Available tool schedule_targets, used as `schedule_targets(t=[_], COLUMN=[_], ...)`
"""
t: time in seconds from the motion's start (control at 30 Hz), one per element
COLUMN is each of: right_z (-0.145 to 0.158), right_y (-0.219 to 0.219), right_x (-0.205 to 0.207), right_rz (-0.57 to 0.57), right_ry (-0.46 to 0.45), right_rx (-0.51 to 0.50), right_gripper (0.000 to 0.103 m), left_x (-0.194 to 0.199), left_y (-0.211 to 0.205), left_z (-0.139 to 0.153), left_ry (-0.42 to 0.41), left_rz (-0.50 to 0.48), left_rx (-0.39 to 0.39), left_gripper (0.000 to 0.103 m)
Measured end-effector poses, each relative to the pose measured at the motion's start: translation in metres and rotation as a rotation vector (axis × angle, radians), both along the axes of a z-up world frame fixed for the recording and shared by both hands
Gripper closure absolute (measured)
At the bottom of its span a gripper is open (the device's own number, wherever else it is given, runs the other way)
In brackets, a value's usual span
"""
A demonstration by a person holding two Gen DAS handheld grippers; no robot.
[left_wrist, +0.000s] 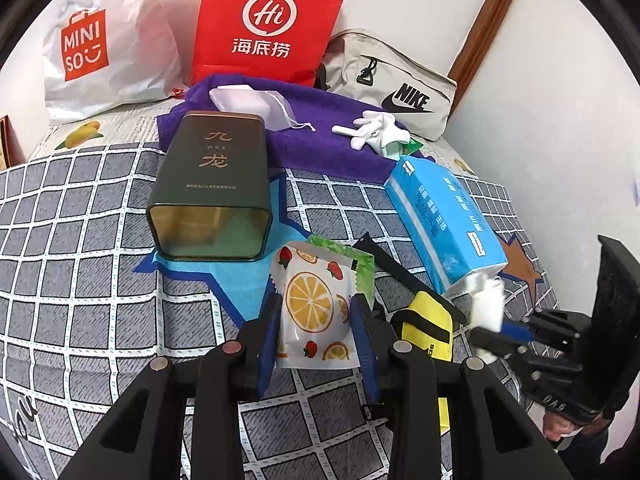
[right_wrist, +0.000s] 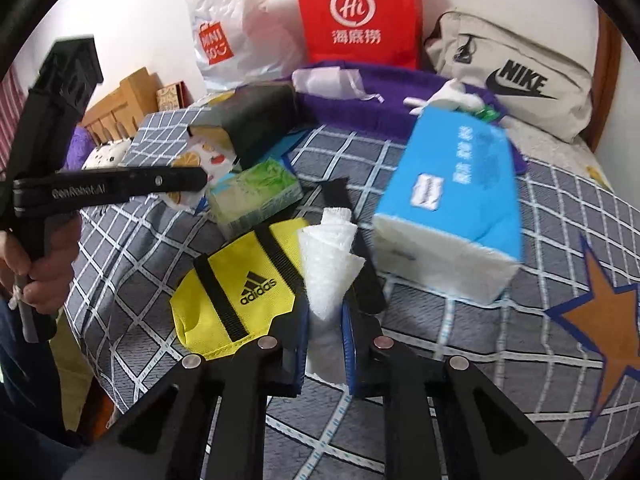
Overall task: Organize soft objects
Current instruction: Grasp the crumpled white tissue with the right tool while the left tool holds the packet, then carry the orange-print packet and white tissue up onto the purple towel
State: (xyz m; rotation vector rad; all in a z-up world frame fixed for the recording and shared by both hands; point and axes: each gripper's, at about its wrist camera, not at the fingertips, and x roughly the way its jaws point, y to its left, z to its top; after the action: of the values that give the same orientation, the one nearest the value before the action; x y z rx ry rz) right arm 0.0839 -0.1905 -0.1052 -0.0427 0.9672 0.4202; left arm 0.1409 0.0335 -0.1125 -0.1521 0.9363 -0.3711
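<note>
Left wrist view: the left gripper [left_wrist: 316,332] has its jaws clamped on a fruit-print packet [left_wrist: 314,312] at bottom centre, lifted just before the open tin [left_wrist: 210,184], probably to stow it.

Right wrist view: the right gripper [right_wrist: 326,344] jaws pinch a white tissue [right_wrist: 328,264] at centre, drawn from the blue tissue pack [right_wrist: 452,208] on the bed [right_wrist: 500,340].

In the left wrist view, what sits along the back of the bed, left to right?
White Miniso bag → red Haidilao paper bag → beige Nike bag.
</note>
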Motion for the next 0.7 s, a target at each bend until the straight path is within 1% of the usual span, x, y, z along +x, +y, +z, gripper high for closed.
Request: schedule_targets(t=[0.17, 0.4, 0.7], right_z=[0.011, 0.023, 0.041], right_y=[-0.009, -0.009, -0.011], right_x=[-0.003, -0.001, 0.017], right_rz=[-0.025, -0.027, -0.043], right_ry=[-0.022, -0.056, -0.096], right_rx=[0.005, 0.003, 0.007], right_gripper=[0.088, 0.088, 0.088], left_x=[-0.002, -0.005, 0.001], left_y=[0.006, 0.008, 0.01], left_z=[0.001, 0.009, 0.02], left_ry=[-0.001, -0.016, -0.019], left_rz=[0.009, 0.013, 0.018], left_rx=[-0.018, -0.025, -0.023], left_gripper=[0.07, 0.07, 0.071])
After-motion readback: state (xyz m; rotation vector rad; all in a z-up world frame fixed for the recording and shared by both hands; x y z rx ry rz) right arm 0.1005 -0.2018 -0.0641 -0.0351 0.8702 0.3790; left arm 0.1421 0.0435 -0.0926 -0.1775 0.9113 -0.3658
